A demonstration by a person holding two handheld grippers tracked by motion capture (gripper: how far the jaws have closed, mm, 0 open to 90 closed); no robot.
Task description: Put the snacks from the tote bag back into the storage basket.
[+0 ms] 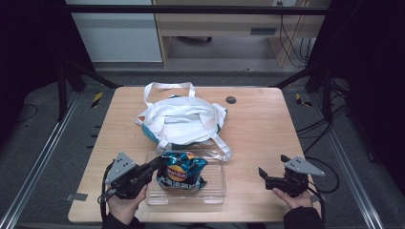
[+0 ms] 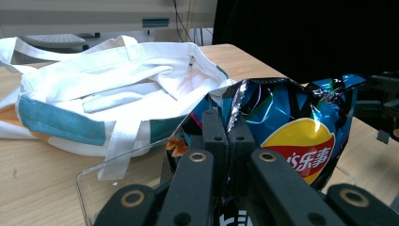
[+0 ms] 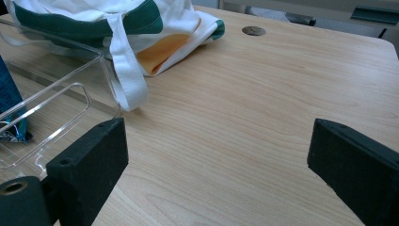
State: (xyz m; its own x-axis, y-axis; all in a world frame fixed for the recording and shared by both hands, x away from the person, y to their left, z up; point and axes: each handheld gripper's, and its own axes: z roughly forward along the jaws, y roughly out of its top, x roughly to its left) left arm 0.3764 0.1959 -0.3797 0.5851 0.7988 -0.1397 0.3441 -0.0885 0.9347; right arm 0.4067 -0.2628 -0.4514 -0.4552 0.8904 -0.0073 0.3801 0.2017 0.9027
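Observation:
A blue crisp bag [image 1: 181, 174] [image 2: 291, 127] stands in a clear plastic tray [image 1: 215, 191] [image 2: 94, 183] near the table's front edge. My left gripper [image 1: 155, 164] [image 2: 228, 125] is shut on the bag's crinkled left edge, with foil pinched between the jaws. Behind the tray lies a white tote bag [image 1: 181, 119] [image 2: 103, 89] with teal panels and loose straps. My right gripper [image 1: 273, 165] [image 3: 216, 150] stands open over bare wood to the right of the tray, nothing between its jaws. A sliver of the crisp bag [image 3: 7, 103] shows at the left edge of the right gripper view.
A round dark grommet [image 1: 231, 99] [image 3: 254, 30] sits in the tabletop behind the tote. One tote strap [image 3: 127, 70] hangs down beside the tray's corner [image 3: 56, 94]. Bare wood stretches across the table's right half. Dark frame posts stand at the table's far corners.

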